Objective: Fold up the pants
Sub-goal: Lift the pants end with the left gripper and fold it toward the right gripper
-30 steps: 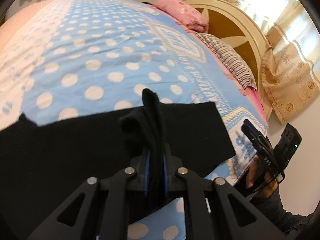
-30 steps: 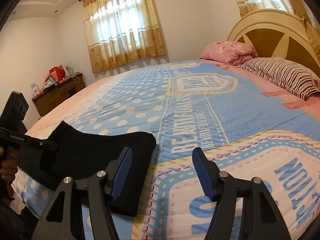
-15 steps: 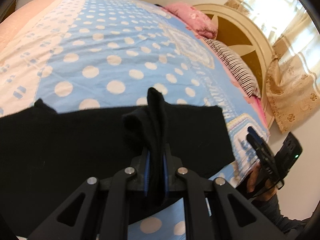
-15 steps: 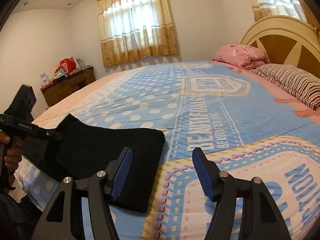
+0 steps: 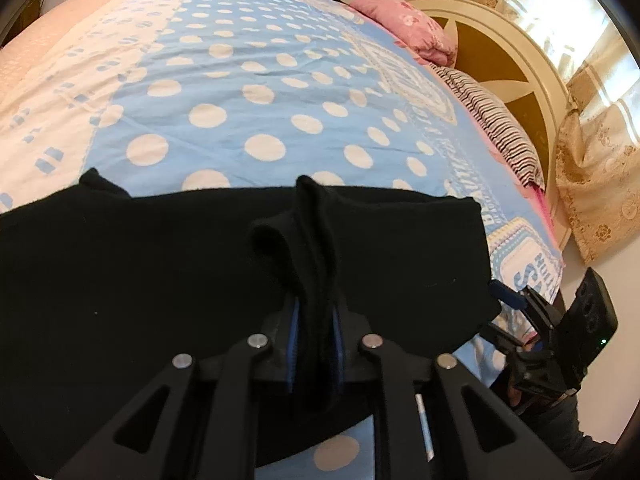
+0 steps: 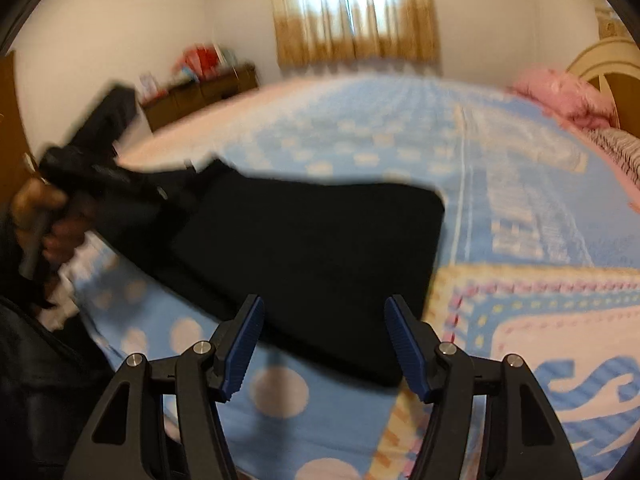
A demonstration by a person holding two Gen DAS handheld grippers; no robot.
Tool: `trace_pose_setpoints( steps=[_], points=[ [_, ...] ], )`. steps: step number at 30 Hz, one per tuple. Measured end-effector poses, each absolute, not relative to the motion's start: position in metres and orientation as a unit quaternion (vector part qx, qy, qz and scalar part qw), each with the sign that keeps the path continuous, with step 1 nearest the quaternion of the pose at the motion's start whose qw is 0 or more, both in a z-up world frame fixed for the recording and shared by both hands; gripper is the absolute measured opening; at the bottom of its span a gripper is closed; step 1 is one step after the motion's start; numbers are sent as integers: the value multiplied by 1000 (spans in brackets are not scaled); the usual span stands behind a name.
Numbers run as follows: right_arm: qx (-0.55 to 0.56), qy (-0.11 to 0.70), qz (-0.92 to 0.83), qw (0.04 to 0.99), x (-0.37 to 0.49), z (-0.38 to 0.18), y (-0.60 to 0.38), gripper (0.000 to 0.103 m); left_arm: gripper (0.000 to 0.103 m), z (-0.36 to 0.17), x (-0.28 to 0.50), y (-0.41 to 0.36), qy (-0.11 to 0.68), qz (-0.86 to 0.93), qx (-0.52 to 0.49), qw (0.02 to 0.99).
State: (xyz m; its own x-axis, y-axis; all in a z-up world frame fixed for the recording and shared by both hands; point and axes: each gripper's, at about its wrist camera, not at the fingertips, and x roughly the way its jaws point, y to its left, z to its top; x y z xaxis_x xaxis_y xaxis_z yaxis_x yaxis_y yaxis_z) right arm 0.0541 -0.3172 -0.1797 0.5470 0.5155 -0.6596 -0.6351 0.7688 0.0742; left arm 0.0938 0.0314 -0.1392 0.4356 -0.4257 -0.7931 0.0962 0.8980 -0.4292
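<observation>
Black pants lie folded across the near part of the bed. My left gripper pinches a raised ridge of their cloth between its blue pads; its jaws are opening and the cloth still fills the gap. In the right wrist view the pants show as a dark slab with a rounded right corner. My right gripper stands open just above their near edge, with nothing pressed between its pads. That view is blurred by motion. A hand holds the left gripper at the far left.
The blue dotted bedspread stretches beyond the pants. A pink pillow and a striped pillow lie by the cream headboard. A wooden dresser stands by the far wall, under a curtained window.
My right gripper has swung left and down over the pants' near edge, still open. The left gripper has sunk slightly with the cloth ridge, and its pads stand a little further apart.
</observation>
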Motion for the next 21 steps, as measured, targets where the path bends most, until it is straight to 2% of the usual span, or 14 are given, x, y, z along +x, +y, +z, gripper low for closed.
trace_pose_setpoints(
  steps=[3, 6, 8, 13, 18, 21],
  points=[
    [-88, 339, 329, 877, 51, -178, -317, 64, 23, -135, 92, 32, 501, -154, -154, 837],
    [-69, 338, 328, 880, 53, -170, -322, 65, 44, -128, 90, 39, 490, -142, -151, 847],
    [-60, 325, 327, 886, 55, -158, -322, 65, 67, -126, 89, 47, 485, -127, -151, 852],
    [-54, 313, 338, 886, 77, -138, -310, 70, 69, -139, 95, 63, 499, -65, -139, 853],
    [-19, 398, 309, 864, 127, -176, -309, 70, 69, -141, 92, 65, 495, -67, -136, 856],
    [-15, 382, 317, 868, 119, -169, -313, 70, 69, -137, 88, 67, 488, -67, -139, 859]
  ],
)
